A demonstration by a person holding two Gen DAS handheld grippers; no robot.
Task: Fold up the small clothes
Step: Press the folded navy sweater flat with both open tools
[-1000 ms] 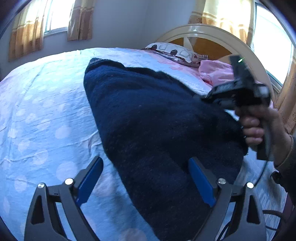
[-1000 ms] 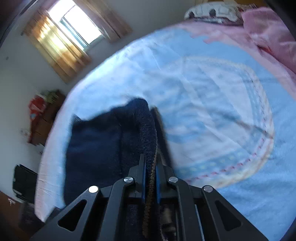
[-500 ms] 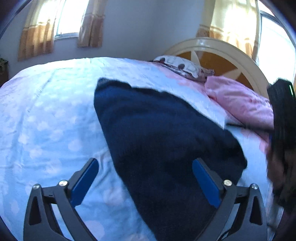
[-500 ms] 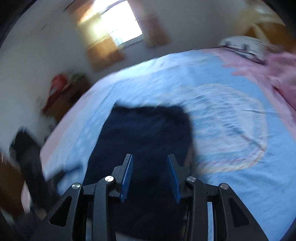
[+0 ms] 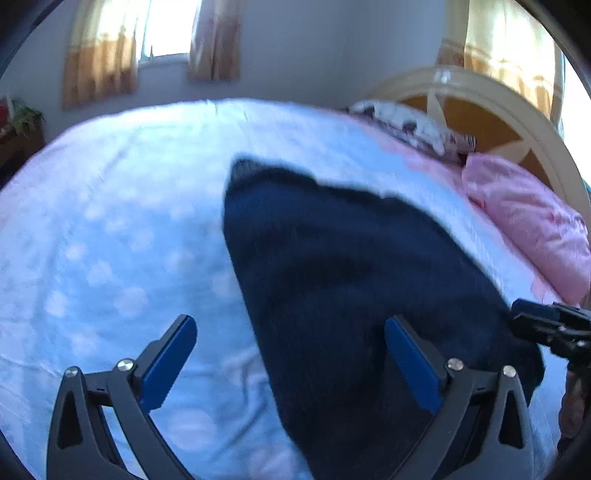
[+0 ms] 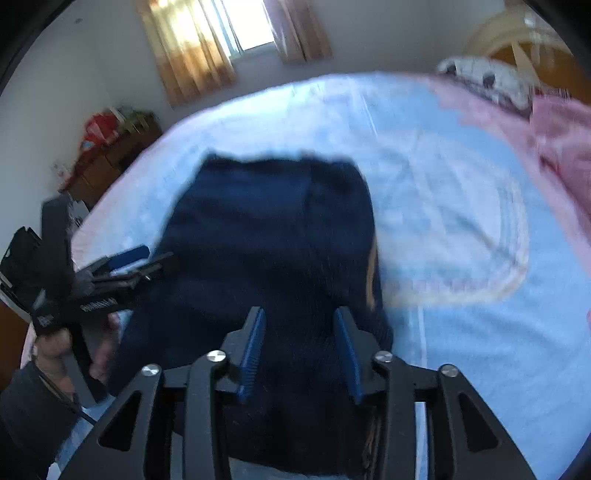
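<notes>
The right gripper [image 6: 299,350] has just been opening, nothing inside; left gripper [image 5: 291,358] gapes empty; below them, the loose sweater [image 6: 273,236] might flop open

We are in a home bedroom: a bed [image 5: 110,221] under a pale blue sheet, pink pillow [image 5: 524,225] against a curved headboard [image 5: 491,107], curtains [image 6: 184,48] at the window [image 6: 247,26], and a wooden cabinet [image 6: 107,162] by the wall.

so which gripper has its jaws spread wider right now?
The left gripper: blue pads far apart, straddling the edge of the navy garment. The right gripper is only partly open, jaws just opening, nothing clamped.
</notes>
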